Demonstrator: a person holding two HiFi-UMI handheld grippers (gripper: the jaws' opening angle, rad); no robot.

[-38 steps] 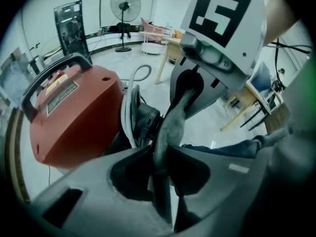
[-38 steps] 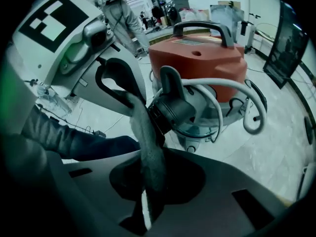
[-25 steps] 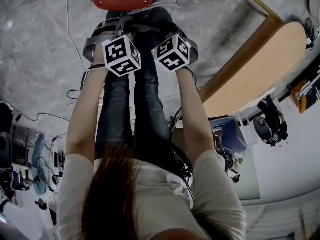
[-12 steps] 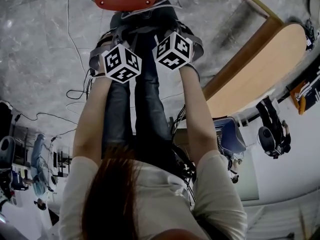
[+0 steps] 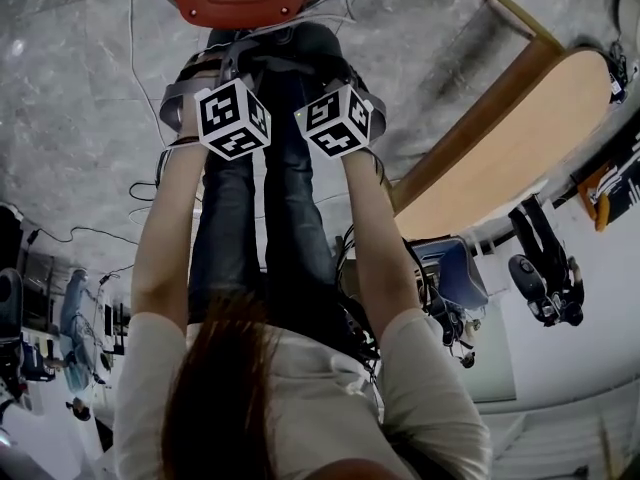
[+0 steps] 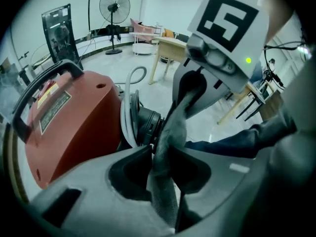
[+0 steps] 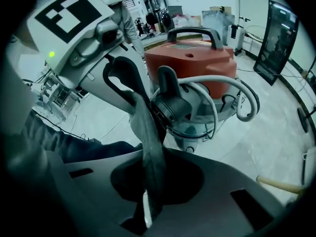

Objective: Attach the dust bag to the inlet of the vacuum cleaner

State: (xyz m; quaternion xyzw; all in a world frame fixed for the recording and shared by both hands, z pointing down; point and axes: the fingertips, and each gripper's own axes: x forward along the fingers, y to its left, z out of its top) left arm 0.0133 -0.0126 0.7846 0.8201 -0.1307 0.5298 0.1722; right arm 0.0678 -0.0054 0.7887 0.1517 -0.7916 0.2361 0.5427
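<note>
Loosely bunched, felt-like grey dust bag (image 6: 165, 147).

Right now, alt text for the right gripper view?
The right claw is shut on a fold of grey dust bag, which hangs just in front of the black inlet of a red vacuum cleaner.

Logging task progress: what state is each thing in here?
bag: gripped by both tongs, held beside the inlet, not fitted on it.
inlet: uncovered.
vacuum: upright on the floor.
left tongs: on the bag, jaws opening.
right tongs: shut on the bag.
</note>
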